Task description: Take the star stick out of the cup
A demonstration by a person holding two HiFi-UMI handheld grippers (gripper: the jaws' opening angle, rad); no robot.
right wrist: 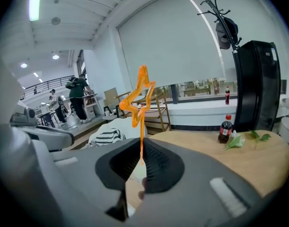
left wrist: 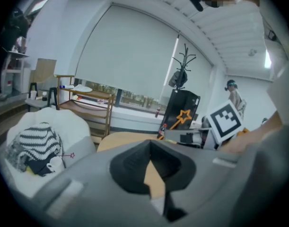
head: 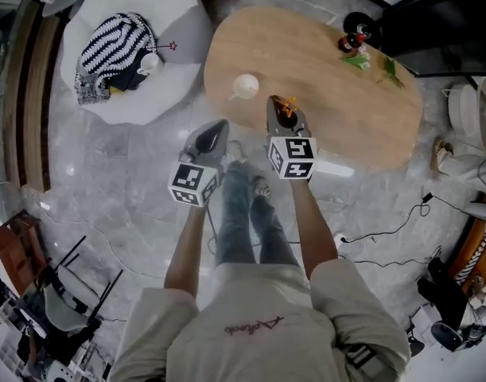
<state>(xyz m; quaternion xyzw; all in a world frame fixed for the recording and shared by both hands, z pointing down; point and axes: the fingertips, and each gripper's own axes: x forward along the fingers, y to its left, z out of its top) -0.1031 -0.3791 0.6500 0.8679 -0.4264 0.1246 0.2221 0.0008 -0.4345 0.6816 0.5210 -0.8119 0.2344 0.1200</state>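
Star stick (right wrist: 138,96) clamped upright in right gripper (right wrist: 140,145) | left gripper (left wrist: 151,143) closed, empty | head view: cup (head: 245,86) just left of right gripper, second cup (head: 150,64) far left

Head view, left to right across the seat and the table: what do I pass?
striped cloth → seat mug → table cup → star stick → cola bottle → leaves
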